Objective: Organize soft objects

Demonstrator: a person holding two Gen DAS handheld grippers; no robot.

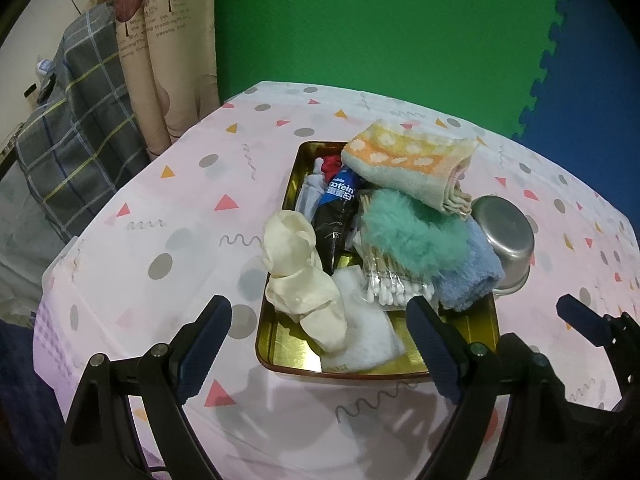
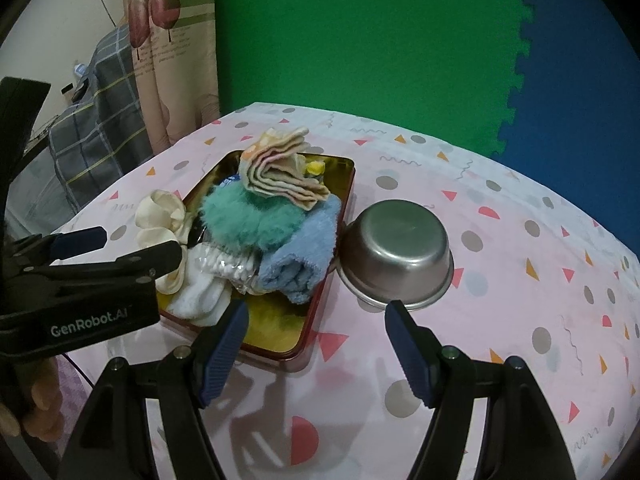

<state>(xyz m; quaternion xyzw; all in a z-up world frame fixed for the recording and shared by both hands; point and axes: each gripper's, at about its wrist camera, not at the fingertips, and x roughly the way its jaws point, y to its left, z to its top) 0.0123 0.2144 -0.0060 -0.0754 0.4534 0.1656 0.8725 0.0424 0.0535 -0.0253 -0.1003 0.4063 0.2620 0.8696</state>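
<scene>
Above the table (image 1: 120,184), we hold the left gripper (image 1: 320,344) and right gripper (image 2: 316,340) wide open, empty, the tin (image 1: 280,340) of soft things at twelve o'clock.

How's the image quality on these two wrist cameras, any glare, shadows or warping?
Left wrist view: strong fisheye bend with dark corners, gripper shadow on the tablecloth, bright reflections inside the gold tin. Right wrist view: same warping, soft highlights on the steel bowl, the hand at the lower left edge blurred.
</scene>
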